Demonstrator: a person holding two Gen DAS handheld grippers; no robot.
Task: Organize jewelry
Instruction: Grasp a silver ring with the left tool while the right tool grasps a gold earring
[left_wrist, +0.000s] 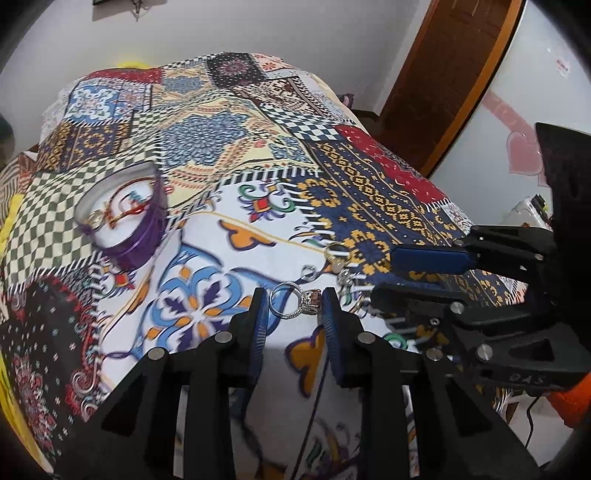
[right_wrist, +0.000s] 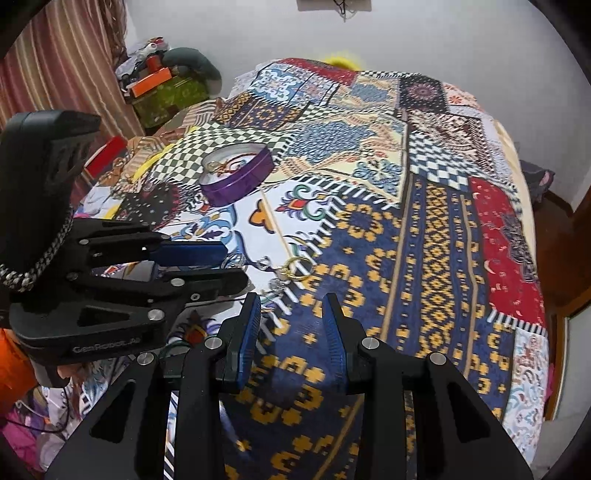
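Note:
A silver ring with a stone (left_wrist: 295, 303) lies on the patterned bedspread between the open fingers of my left gripper (left_wrist: 294, 310), not clamped. A gold ring (left_wrist: 334, 254) and other small silver pieces (left_wrist: 345, 277) lie just beyond it. The purple round tin (left_wrist: 127, 218) with jewelry inside sits to the far left. In the right wrist view my right gripper (right_wrist: 291, 314) is open and empty above the spread, with the gold ring (right_wrist: 296, 268) and a silver piece (right_wrist: 277, 285) just ahead, and the purple tin (right_wrist: 236, 173) farther back left.
The other gripper shows in each view: the right one (left_wrist: 428, 258) beside the rings, the left one (right_wrist: 192, 254) at left. A wooden door (left_wrist: 454, 74) stands at right. Cluttered boxes (right_wrist: 162, 88) sit beyond the bed's far left corner.

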